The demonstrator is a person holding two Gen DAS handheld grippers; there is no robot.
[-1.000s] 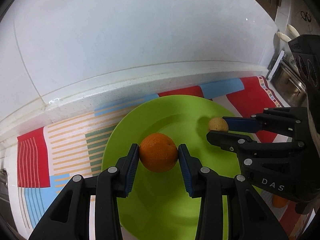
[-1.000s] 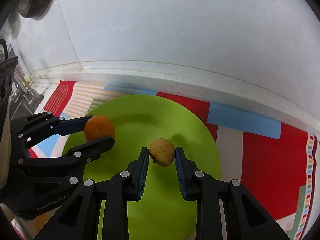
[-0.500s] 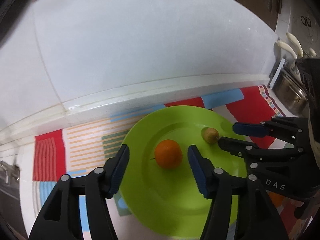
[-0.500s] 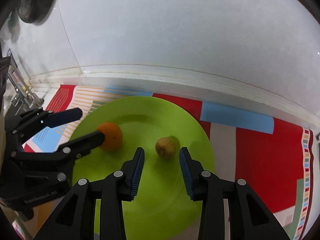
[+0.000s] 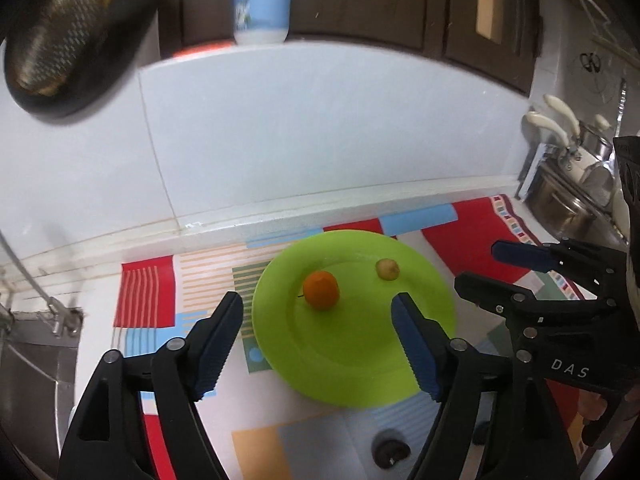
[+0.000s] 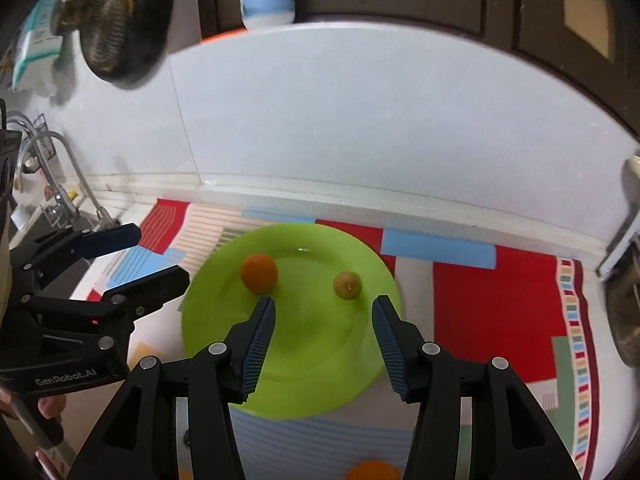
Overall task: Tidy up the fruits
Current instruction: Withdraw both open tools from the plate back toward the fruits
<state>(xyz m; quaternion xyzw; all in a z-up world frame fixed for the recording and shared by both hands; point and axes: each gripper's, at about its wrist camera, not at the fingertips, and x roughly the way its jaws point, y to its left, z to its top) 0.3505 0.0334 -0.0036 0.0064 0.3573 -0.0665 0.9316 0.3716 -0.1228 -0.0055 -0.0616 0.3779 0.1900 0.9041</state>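
Both fruits sit on the green plate (image 5: 352, 360): the orange (image 5: 321, 290) toward 10 o'clock, the small yellow fruit (image 6: 347, 285) toward 1 o'clock. The left gripper (image 5: 318, 348) and right gripper (image 6: 323, 340) hang spread and empty. Another orange (image 6: 372, 471) lies off the plate at 6 o'clock, nearer the right gripper.

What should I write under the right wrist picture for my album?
Open right gripper above a green plate holding an orange and a small yellowish fruit, with the open left gripper alongside.
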